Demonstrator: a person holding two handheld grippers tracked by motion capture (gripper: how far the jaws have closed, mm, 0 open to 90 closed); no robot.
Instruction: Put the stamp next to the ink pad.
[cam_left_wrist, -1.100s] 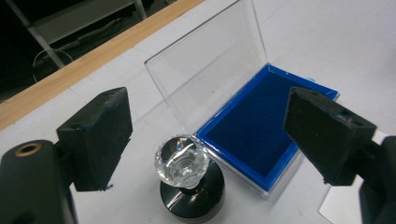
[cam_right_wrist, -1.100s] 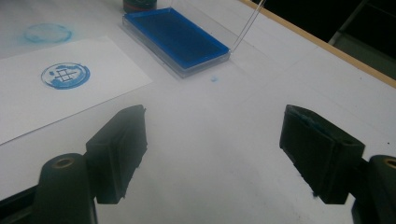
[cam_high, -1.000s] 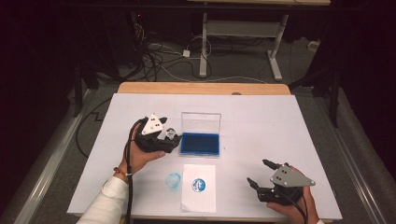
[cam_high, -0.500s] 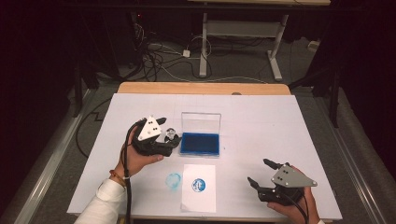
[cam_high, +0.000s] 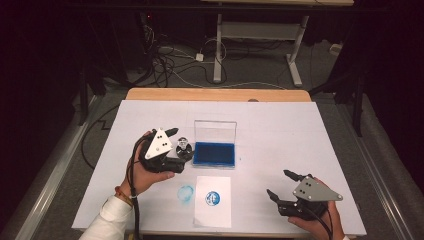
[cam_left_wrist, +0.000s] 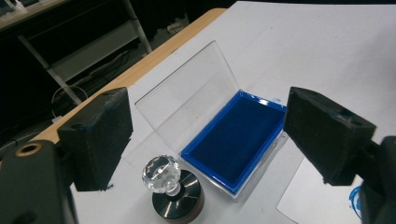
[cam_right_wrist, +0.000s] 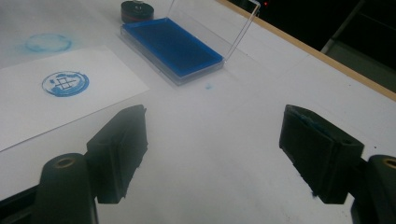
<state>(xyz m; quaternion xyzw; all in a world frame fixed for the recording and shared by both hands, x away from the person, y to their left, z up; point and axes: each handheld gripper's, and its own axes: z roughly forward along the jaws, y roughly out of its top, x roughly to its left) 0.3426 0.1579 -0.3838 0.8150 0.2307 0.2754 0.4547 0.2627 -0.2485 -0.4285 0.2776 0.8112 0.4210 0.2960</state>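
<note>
The left gripper (cam_high: 172, 142) hangs over the table (cam_high: 280, 125) with its jaws spread wide and nothing between the pads. Just ahead of its tips and a little below them stands the stamp (cam_left_wrist: 170, 186), a black round base with a faceted clear knob on top, upright on the table and free of both pads. Just beyond the stamp sits the ink pad case (cam_left_wrist: 236, 140), blue inside, its clear lid (cam_left_wrist: 187, 100) tilted up at the far side. The right gripper (cam_high: 281, 185) rests low near the table's near edge, jaws wide apart, gripping nothing. Ahead of it and to its left lies the white paper (cam_right_wrist: 60, 93) bearing a round blue print (cam_right_wrist: 65, 83), with a fainter blue ring (cam_right_wrist: 47, 42) on the table beyond it
</note>
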